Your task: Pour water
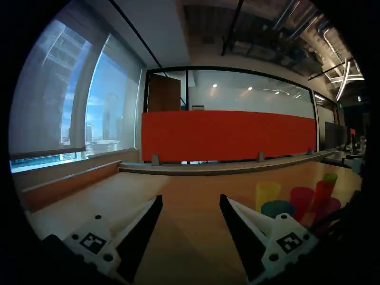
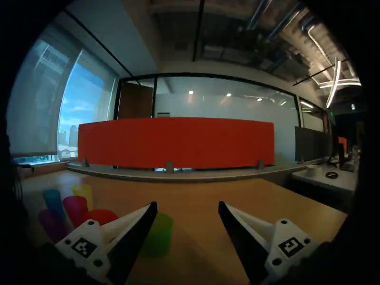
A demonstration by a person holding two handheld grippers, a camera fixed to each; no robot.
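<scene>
Several coloured plastic cups stand grouped on the wooden desk [image 1: 199, 228]. In the left gripper view they sit to the right: a yellow cup [image 1: 267, 194], a teal cup [image 1: 278, 208], a pink cup [image 1: 302, 199], a red cup [image 1: 324, 190] and a green cup [image 1: 330, 178]. My left gripper [image 1: 191, 203] is open with nothing between its fingers, the cups off to its right. In the right gripper view a green cup [image 2: 159, 233] stands just behind the left finger, with a red cup [image 2: 100, 217], a pink cup [image 2: 75, 208], a blue cup [image 2: 53, 201] and a yellow cup [image 2: 83, 192] further left. My right gripper [image 2: 187, 209] is open and holds nothing.
A red divider panel [image 1: 228, 135] runs along the desk's far edge. Large windows [image 1: 71, 109] fill the left wall. To the right, in the right gripper view, a neighbouring desk [image 2: 327, 178] carries monitors [image 2: 311, 142] and small items.
</scene>
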